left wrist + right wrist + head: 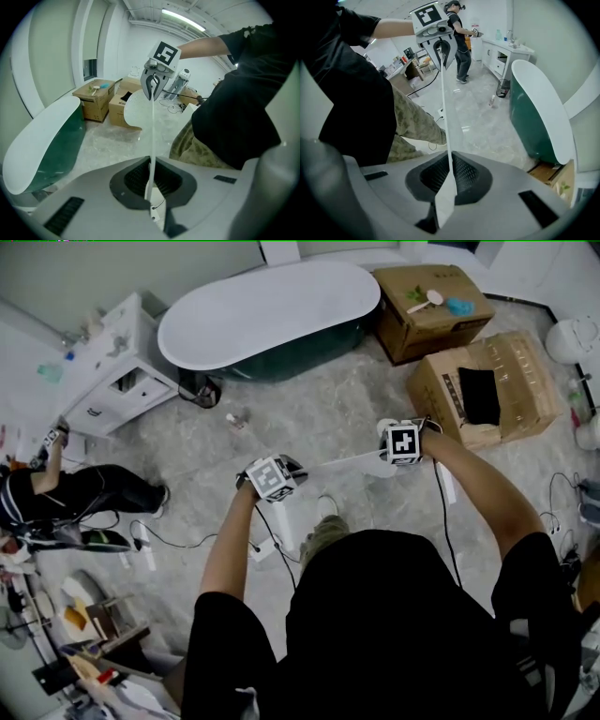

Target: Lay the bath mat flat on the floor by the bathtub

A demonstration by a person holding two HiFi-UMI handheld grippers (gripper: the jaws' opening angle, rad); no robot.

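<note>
The white bath mat (342, 463) is stretched in the air between my two grippers, and part of it hangs down toward the floor. My left gripper (279, 486) is shut on one end of the mat (151, 140). My right gripper (401, 452) is shut on the other end (445, 126). The mat runs edge-on from each pair of jaws to the other gripper: the right one (153, 91) shows in the left gripper view, the left one (441, 50) in the right gripper view. The white and green bathtub (272, 315) stands ahead across the marble floor (42, 140) (539, 108).
Two cardboard boxes (431, 306) (487, 390) stand to the right of the tub, and a white cabinet (117, 371) to its left. Another person (75, 493) crouches at the left. A small bottle (236, 418) and cables (267, 540) lie on the floor.
</note>
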